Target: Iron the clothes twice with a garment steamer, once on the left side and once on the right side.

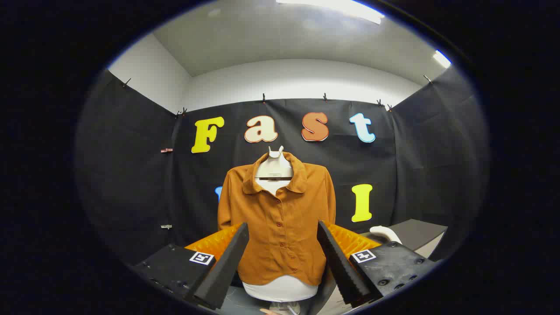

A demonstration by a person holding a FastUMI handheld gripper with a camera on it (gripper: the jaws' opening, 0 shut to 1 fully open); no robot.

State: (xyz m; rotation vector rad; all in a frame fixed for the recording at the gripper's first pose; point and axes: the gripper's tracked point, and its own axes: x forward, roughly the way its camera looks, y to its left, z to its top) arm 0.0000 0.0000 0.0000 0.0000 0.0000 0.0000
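Nearest to me, the black two-finger gripper (pixel 283 262) stands spread wide and holds nothing. Beyond its fingers, straight ahead, the rust-orange buttoned shirt (pixel 277 223) hangs on a white mannequin torso (pixel 280 289). Right of the shirt, a white curved object (pixel 385 233), maybe the steamer, rests on a dark table (pixel 420 232). I judge a careless grasp there could knock it over.

Matt rust-brown cloth shirt (pixel 280 218); claw (pixel 283 234) fingers of ridged black plastic.
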